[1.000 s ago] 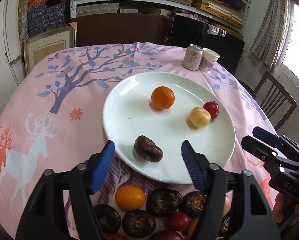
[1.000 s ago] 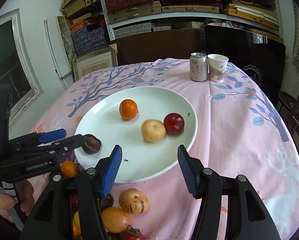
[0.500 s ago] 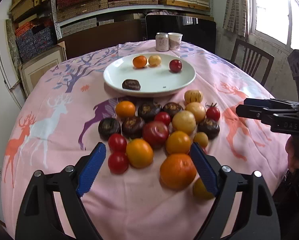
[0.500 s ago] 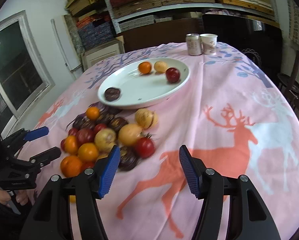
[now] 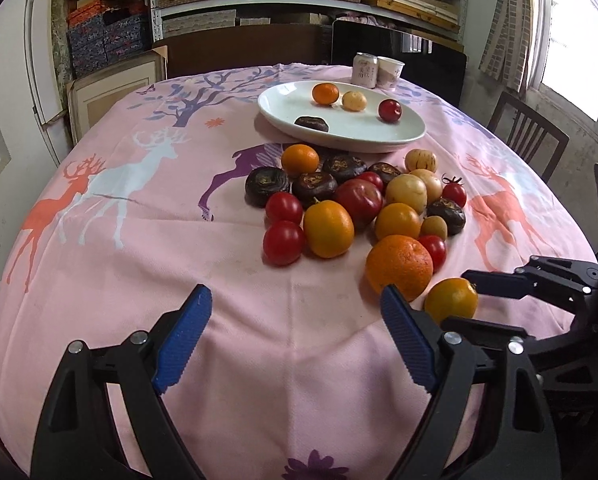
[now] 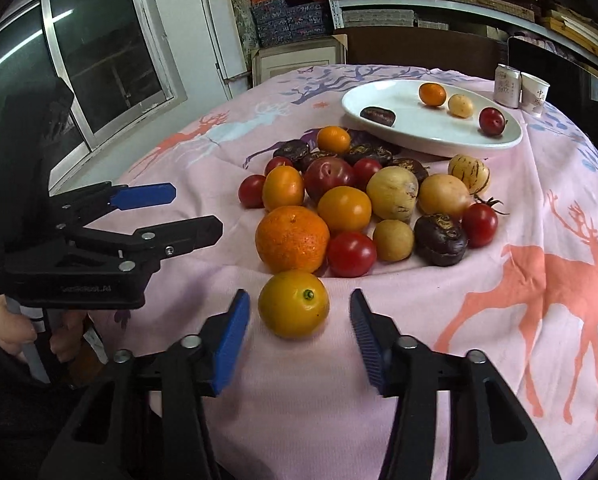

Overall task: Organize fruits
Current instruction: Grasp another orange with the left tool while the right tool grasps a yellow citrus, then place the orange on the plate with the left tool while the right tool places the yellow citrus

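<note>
- the small yellow-orange fruit [image 6: 293,304] lies on the pink tablecloth [image 6: 379,420], between the blue pads of the right gripper [image 6: 299,338].
- its jaws have just been closing, but the pads do not touch the fruit.
- the fruit pile [image 6: 363,200] and the white plate [image 6: 403,128] lie beyond.
- the left gripper [image 5: 295,336] is released, over bare cloth.

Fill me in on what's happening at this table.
A person is sorting fruit with two handheld grippers. The right gripper has just been closing around a small yellow-orange fruit on the pink tablecloth, fingers not yet touching it. The left gripper hangs open and empty. Four fruits already sit on the white plate.
</note>
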`<state>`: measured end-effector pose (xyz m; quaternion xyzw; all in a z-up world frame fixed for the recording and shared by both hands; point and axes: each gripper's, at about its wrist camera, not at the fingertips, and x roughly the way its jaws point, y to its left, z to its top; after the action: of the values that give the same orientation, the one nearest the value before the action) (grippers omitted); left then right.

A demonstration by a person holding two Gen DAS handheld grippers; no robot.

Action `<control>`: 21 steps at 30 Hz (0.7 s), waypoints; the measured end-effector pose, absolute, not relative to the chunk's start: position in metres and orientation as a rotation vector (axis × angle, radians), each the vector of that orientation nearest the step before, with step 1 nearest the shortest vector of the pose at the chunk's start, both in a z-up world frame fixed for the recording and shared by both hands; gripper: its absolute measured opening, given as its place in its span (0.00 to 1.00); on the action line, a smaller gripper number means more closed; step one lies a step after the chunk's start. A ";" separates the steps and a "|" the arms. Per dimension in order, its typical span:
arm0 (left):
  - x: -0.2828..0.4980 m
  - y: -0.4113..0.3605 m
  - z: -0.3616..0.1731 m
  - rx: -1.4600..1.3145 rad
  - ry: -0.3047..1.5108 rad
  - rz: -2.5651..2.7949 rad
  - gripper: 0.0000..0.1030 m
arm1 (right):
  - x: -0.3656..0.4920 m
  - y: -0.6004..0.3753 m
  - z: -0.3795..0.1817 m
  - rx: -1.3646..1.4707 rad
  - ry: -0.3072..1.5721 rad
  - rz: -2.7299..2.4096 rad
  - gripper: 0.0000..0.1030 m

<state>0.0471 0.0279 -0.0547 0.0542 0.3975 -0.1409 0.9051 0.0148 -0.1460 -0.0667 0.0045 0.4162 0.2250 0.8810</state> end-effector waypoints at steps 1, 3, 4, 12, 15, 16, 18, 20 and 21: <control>0.046 0.026 -0.055 0.118 0.821 -0.292 0.81 | 0.014 -0.143 -0.068 0.003 0.861 0.471 0.36; 0.046 0.022 -0.055 0.125 0.825 -0.296 0.81 | 0.011 -0.143 -0.067 -0.032 0.832 0.463 0.36; 0.046 0.020 -0.055 0.129 0.825 -0.302 0.81 | 0.009 -0.143 -0.065 -0.036 0.825 0.459 0.36; 0.049 -0.023 -0.059 0.200 0.814 -0.338 0.81 | 0.001 -0.199 -0.049 0.045 0.769 0.314 0.36; 0.059 -0.034 -0.067 0.196 0.841 -0.334 0.81 | -0.001 -0.215 -0.051 0.075 0.776 0.281 0.36; 0.061 -0.036 -0.069 0.191 0.846 -0.335 0.74 | -0.002 -0.218 -0.052 0.080 0.779 0.276 0.36; 0.065 -0.042 -0.072 0.191 0.862 -0.362 0.60 | -0.003 -0.221 -0.054 0.081 0.783 0.273 0.36; 0.064 -0.049 -0.074 0.204 0.868 -0.392 0.46 | -0.003 -0.223 -0.056 0.084 0.788 0.273 0.36; 0.062 -0.052 -0.074 0.224 0.859 -0.388 0.45 | -0.004 -0.223 -0.056 0.086 0.789 0.274 0.36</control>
<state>0.0625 -0.0515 -0.0741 0.1075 0.4131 -0.1863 0.8849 -0.0040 -0.2232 -0.0562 0.0415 0.3831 0.1330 0.9131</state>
